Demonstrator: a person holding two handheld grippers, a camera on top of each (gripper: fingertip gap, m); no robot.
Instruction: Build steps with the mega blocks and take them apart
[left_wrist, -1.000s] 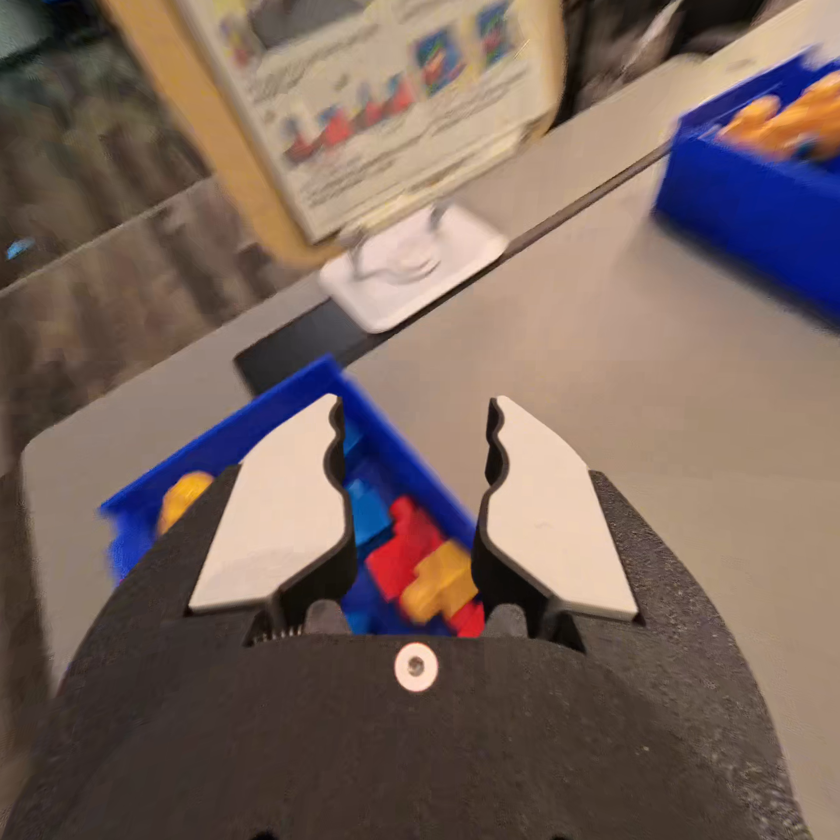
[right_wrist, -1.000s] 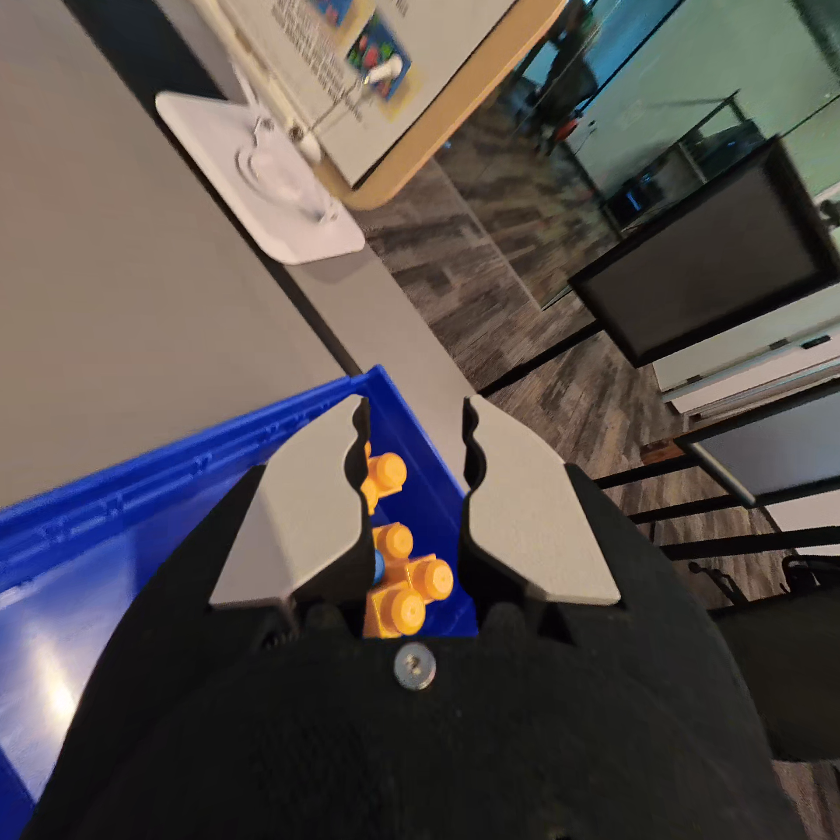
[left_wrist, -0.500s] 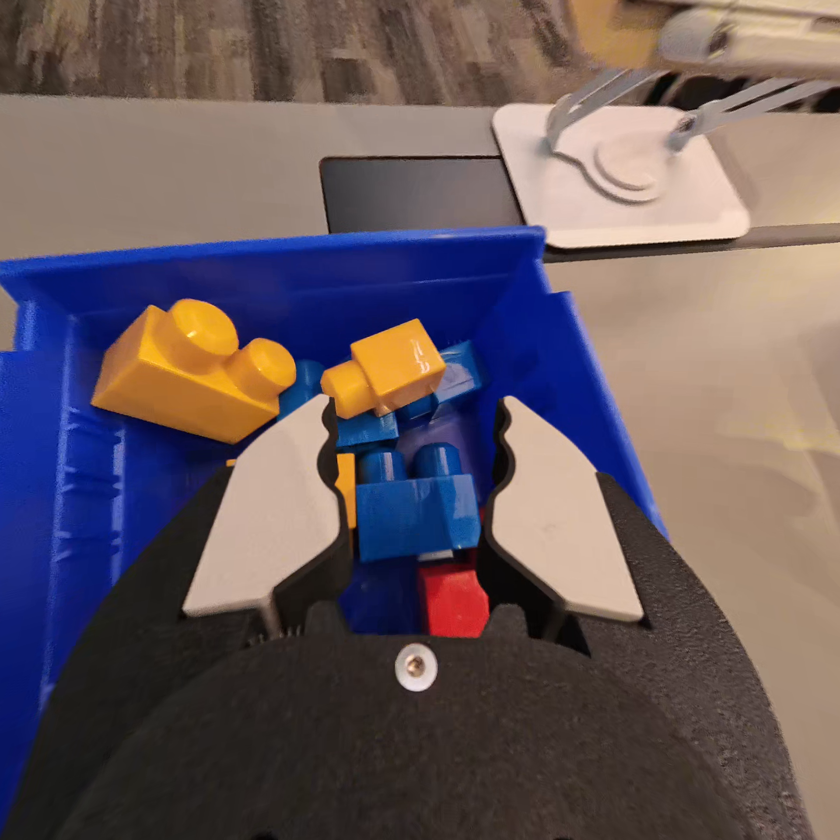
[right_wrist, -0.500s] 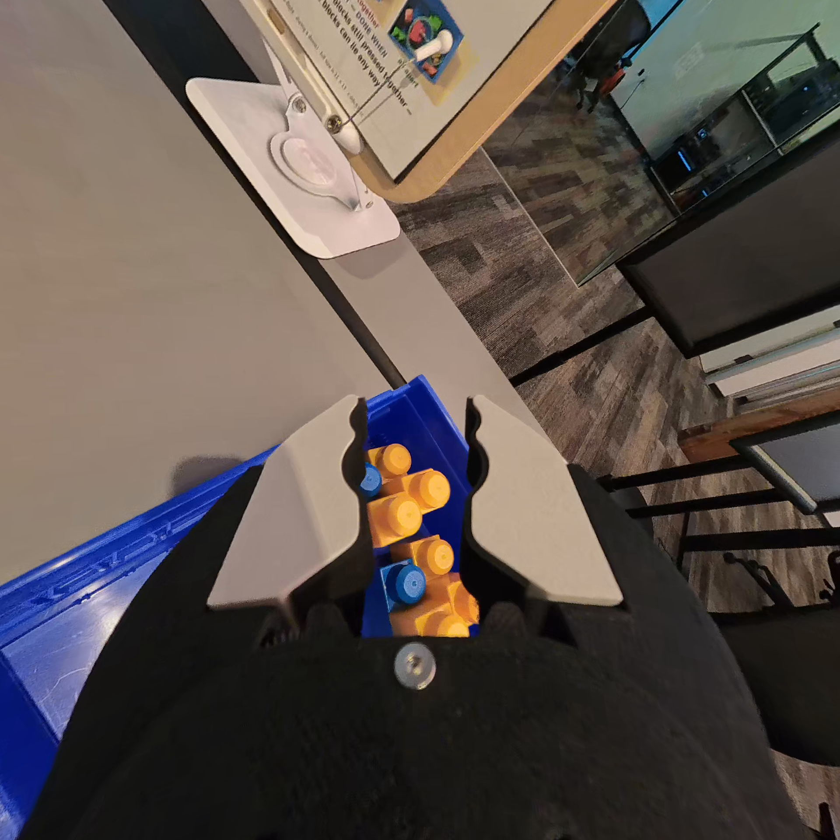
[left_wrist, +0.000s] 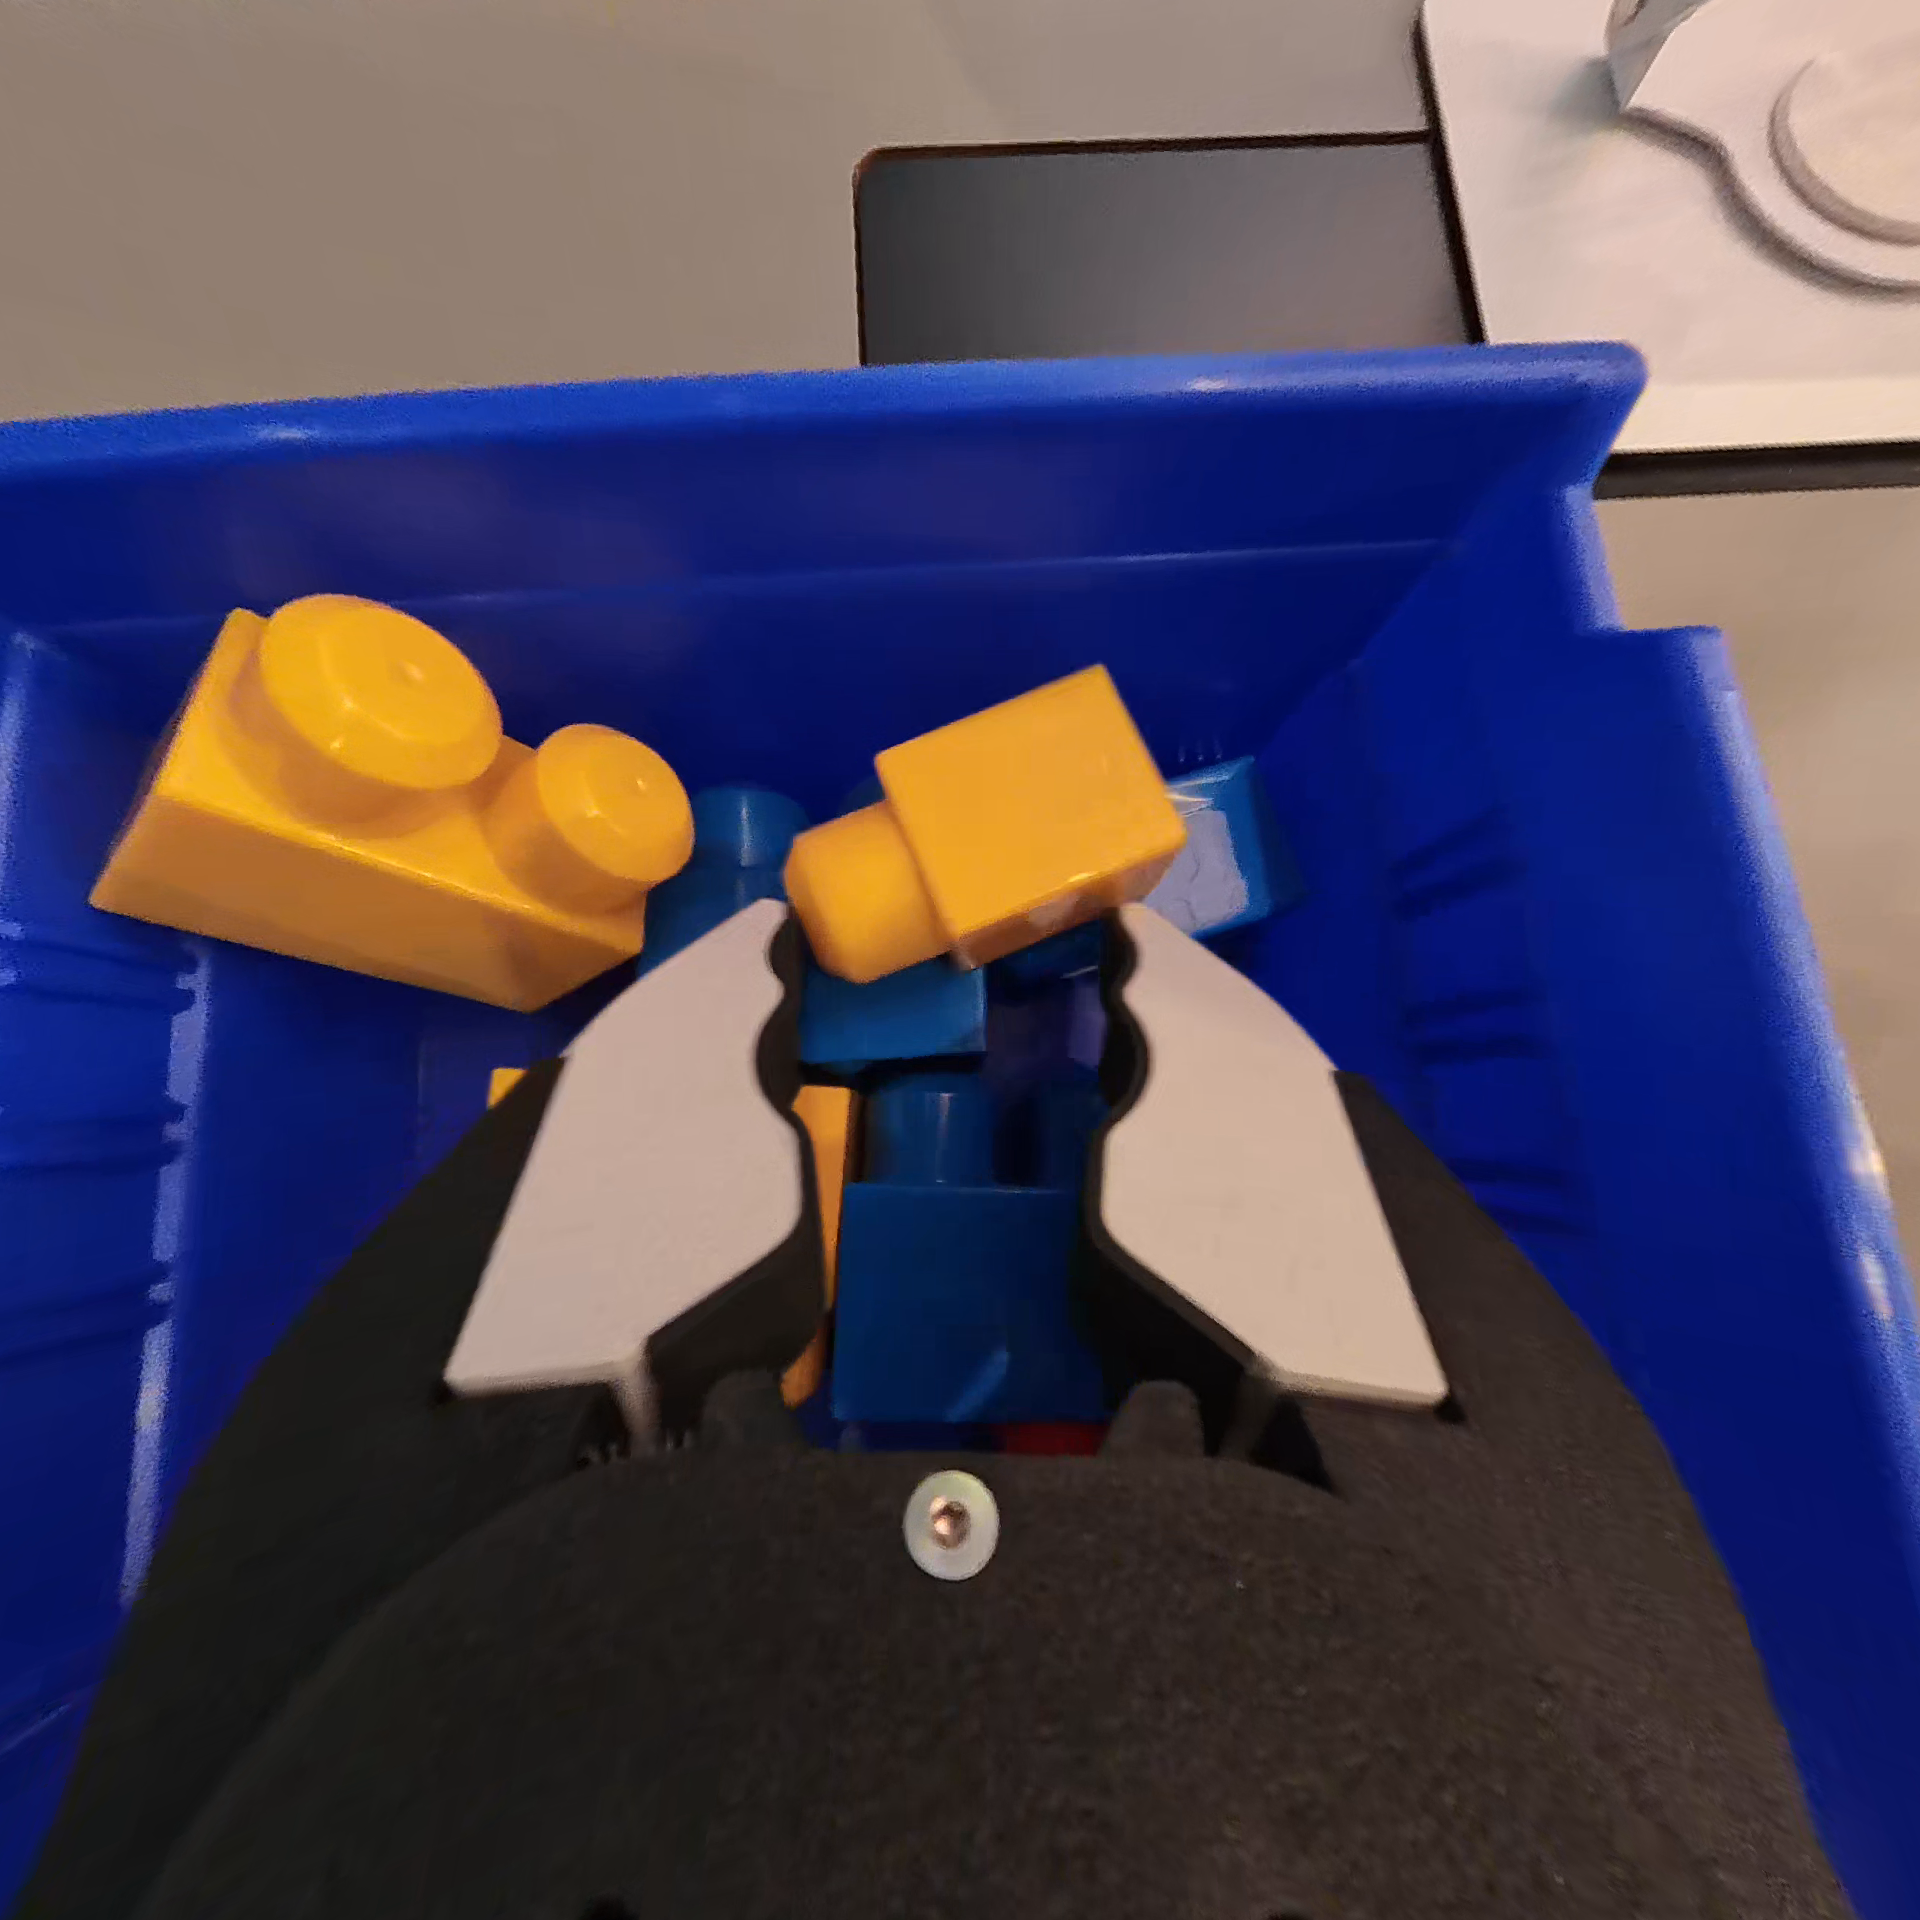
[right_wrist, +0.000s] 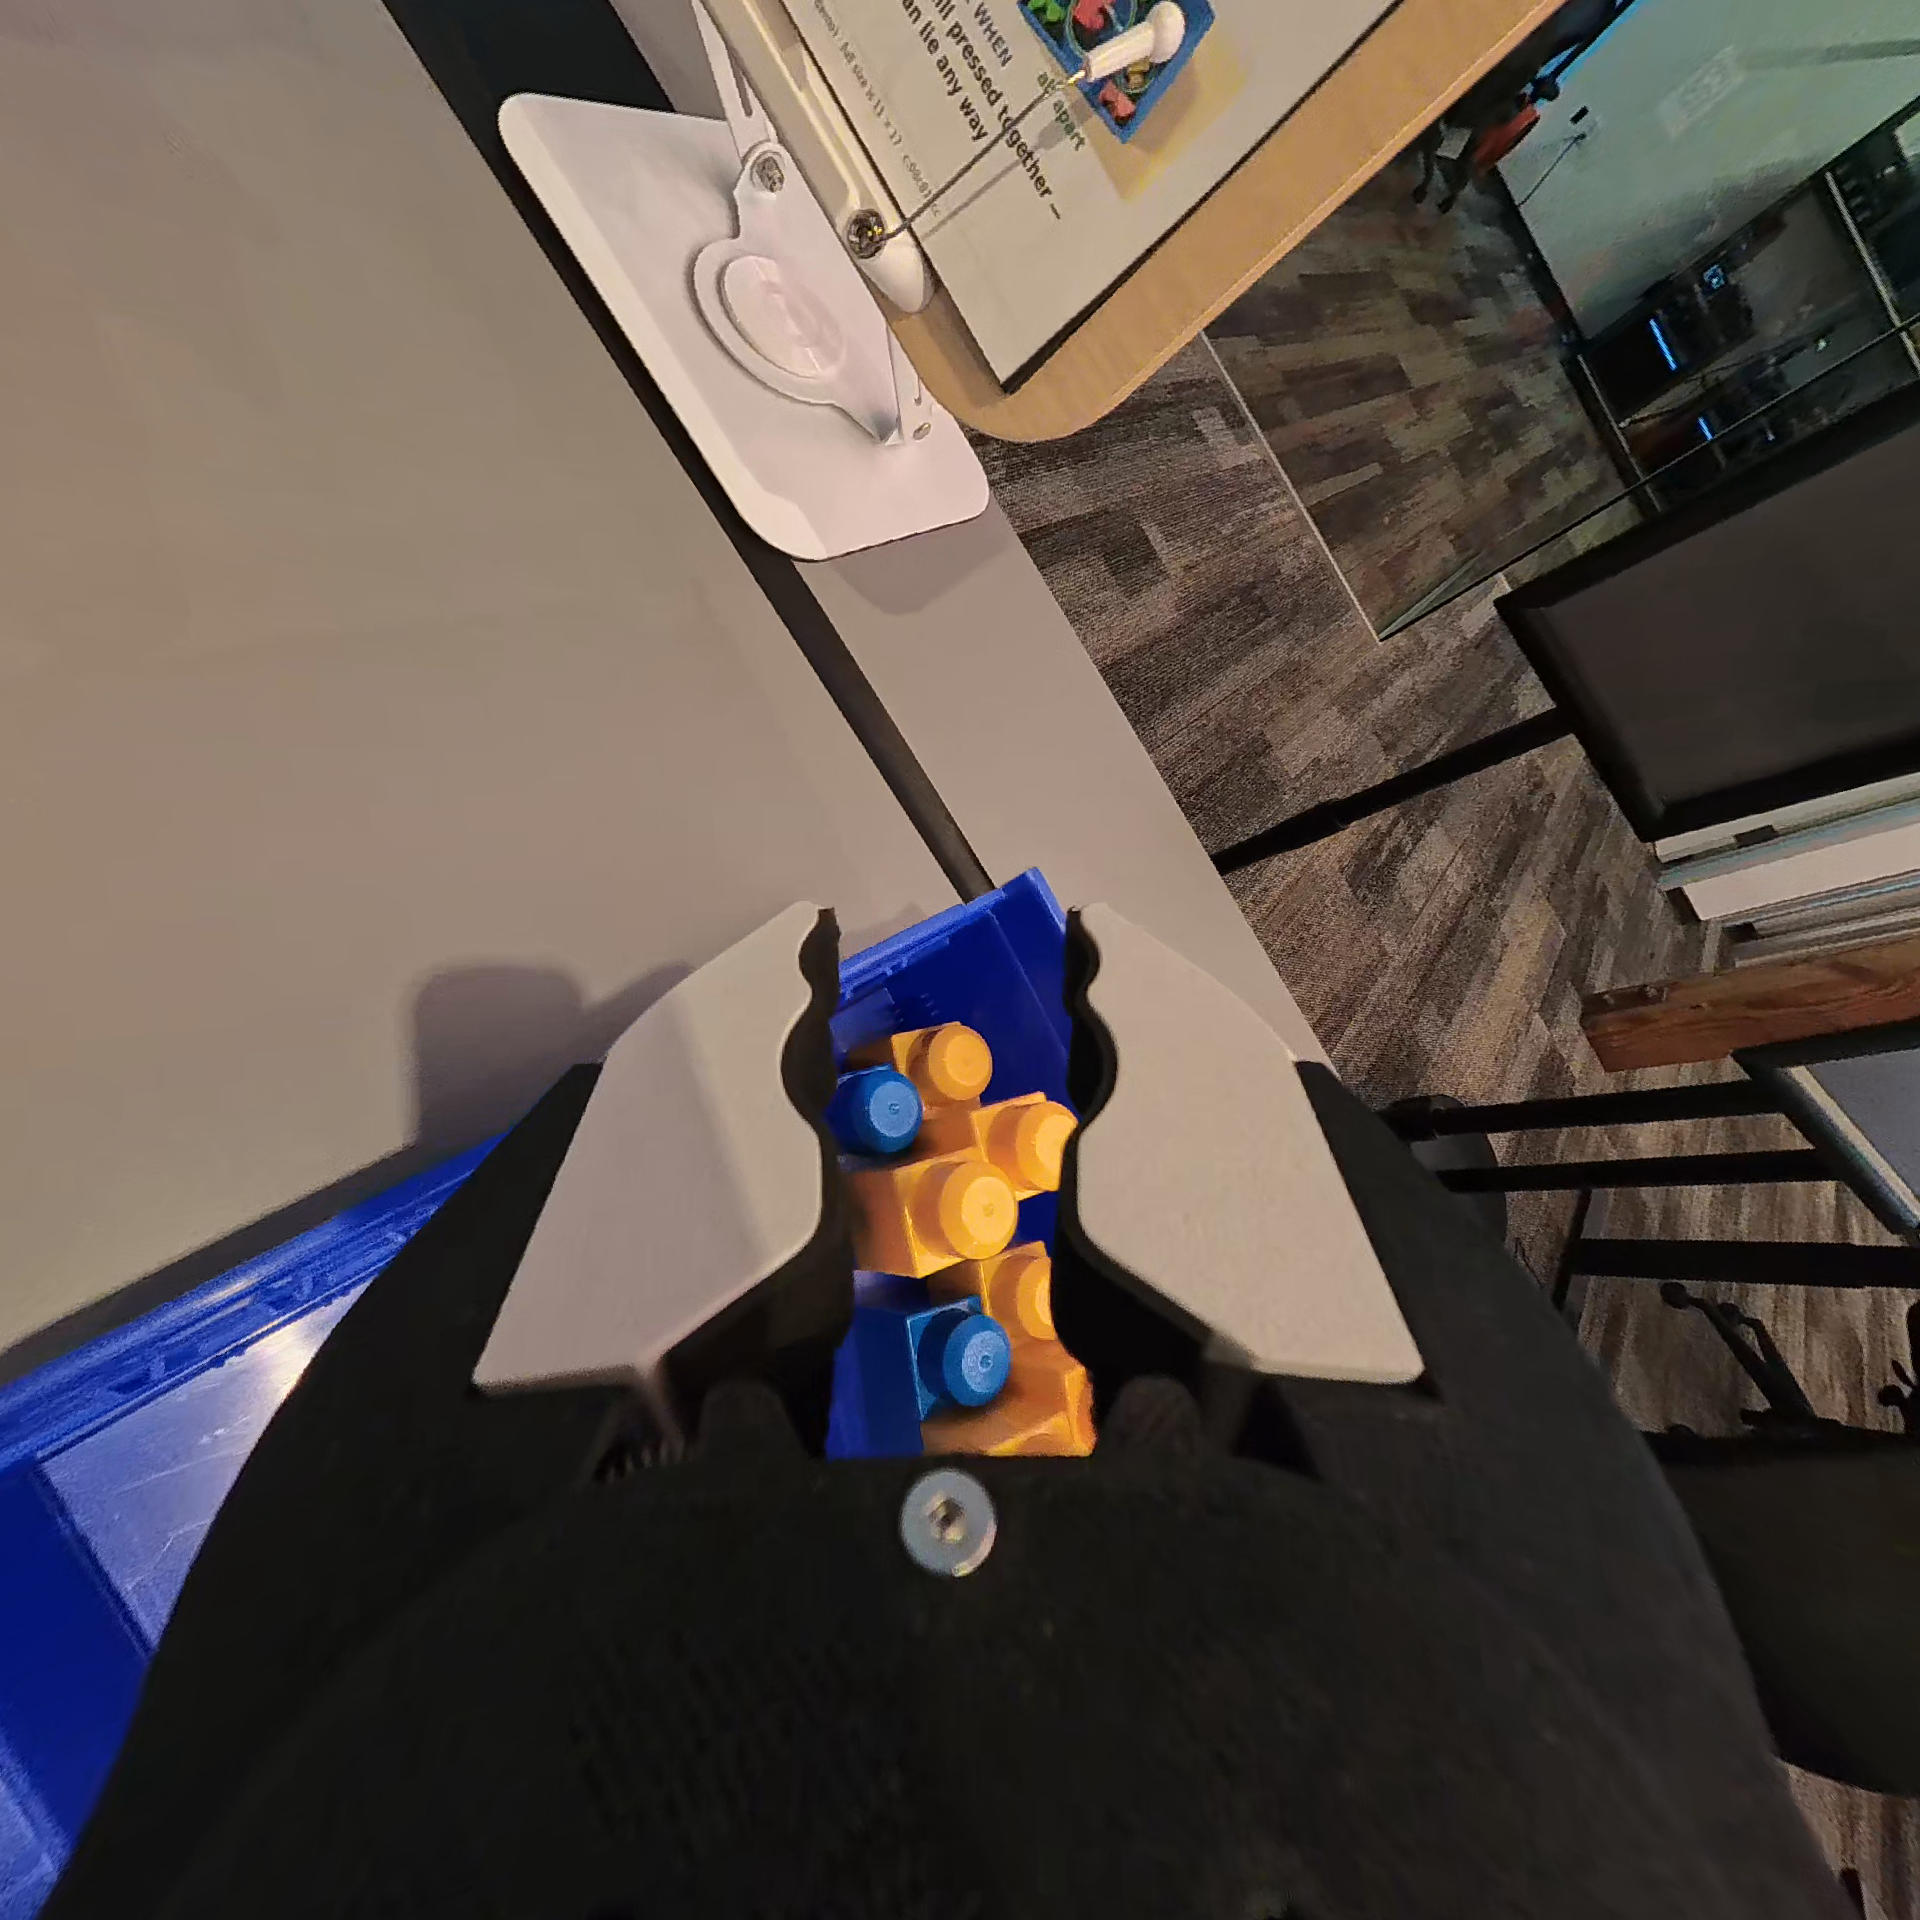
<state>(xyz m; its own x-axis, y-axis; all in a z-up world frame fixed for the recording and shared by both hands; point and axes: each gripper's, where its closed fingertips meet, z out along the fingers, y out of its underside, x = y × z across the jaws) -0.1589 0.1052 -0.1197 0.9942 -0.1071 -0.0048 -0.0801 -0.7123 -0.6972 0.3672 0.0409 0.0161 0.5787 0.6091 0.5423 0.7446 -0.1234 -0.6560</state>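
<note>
In the left wrist view my left gripper (left_wrist: 951, 935) is open and low inside a blue bin (left_wrist: 935, 488). A blue two-stud block (left_wrist: 956, 1278) lies between the fingers without being gripped. A yellow one-stud block (left_wrist: 997, 831) lies on its side just past the fingertips. A yellow two-stud block (left_wrist: 384, 800) lies at the bin's left. In the right wrist view my right gripper (right_wrist: 948, 925) is open over the corner of another blue bin (right_wrist: 208, 1340), above a yellow block (right_wrist: 956, 1205) and a blue block (right_wrist: 956, 1361).
A white stand base (left_wrist: 1683, 208) and a black panel (left_wrist: 1153, 249) lie on the grey table behind the left bin. The right wrist view shows the stand base (right_wrist: 748, 312), an instruction board (right_wrist: 1039, 156), the table's far edge, floor and dark furniture beyond. Spacing between my two grippers at the tips: around 55 cm.
My left gripper has swung over and dropped into its bin, close over the blocks. My right gripper has drawn back a little over its bin's corner. Both stay open.
</note>
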